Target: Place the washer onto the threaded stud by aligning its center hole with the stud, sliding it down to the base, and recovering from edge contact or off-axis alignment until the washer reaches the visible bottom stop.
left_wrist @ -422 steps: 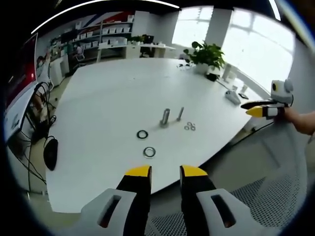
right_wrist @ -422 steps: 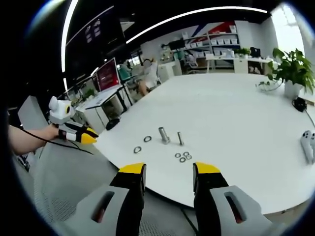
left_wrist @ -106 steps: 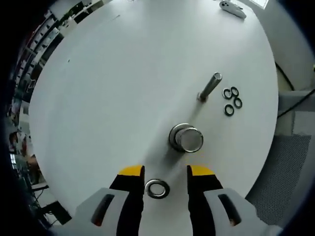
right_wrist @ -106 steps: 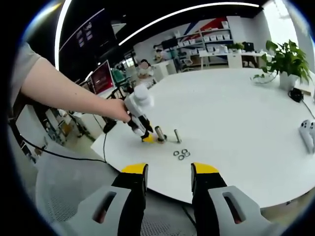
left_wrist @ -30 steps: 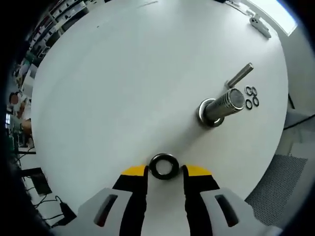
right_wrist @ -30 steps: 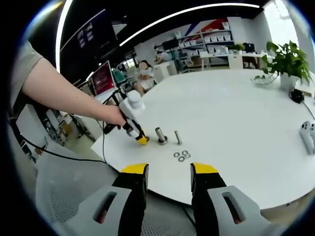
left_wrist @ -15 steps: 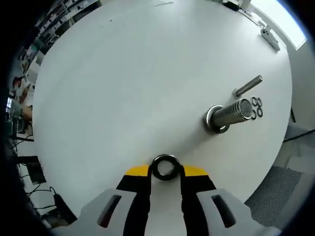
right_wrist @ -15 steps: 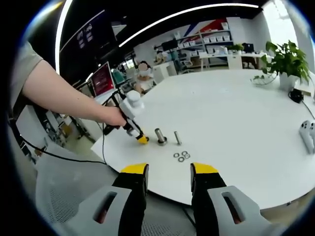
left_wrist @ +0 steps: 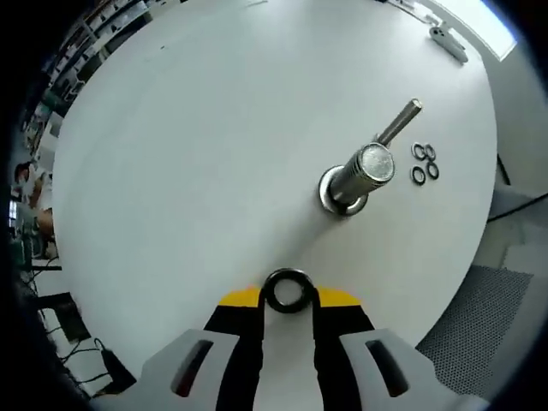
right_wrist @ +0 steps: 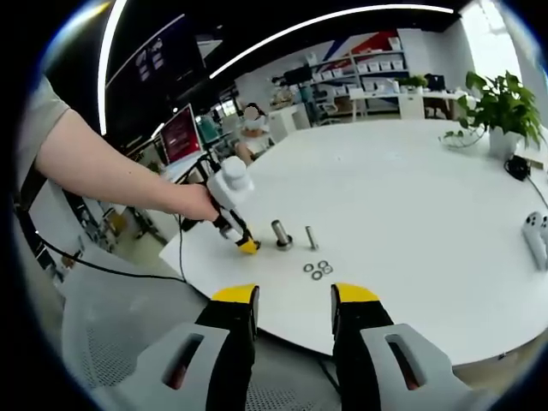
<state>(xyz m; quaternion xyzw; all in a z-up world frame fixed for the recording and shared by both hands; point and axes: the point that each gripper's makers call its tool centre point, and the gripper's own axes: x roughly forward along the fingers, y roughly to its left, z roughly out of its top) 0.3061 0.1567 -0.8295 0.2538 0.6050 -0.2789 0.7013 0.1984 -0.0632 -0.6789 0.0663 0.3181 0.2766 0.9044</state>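
Observation:
A dark metal washer (left_wrist: 288, 276) sits pinched between the yellow tips of my left gripper (left_wrist: 288, 296), which is shut on it just above the white table (left_wrist: 188, 145). Ahead and to the right stands the thick threaded stud (left_wrist: 366, 169), seen nearly end-on, with a ring-like base (left_wrist: 336, 200). In the right gripper view a person's hand holds the left gripper (right_wrist: 249, 246) low beside the stud (right_wrist: 281, 234), to its left. My right gripper (right_wrist: 295, 298) hangs open off the table's near edge, holding nothing.
A thin stud (left_wrist: 396, 122) and several small washers (left_wrist: 423, 163) lie beyond the thick stud; in the right gripper view the small washers (right_wrist: 317, 271) lie in front of the studs. A white controller (right_wrist: 539, 235) and a potted plant (right_wrist: 503, 107) sit at the right.
My left gripper's jaws have closed on the washer, which lay loose between them a second ago. The left view has swung, so the stud now points more toward the camera. The right gripper is still.

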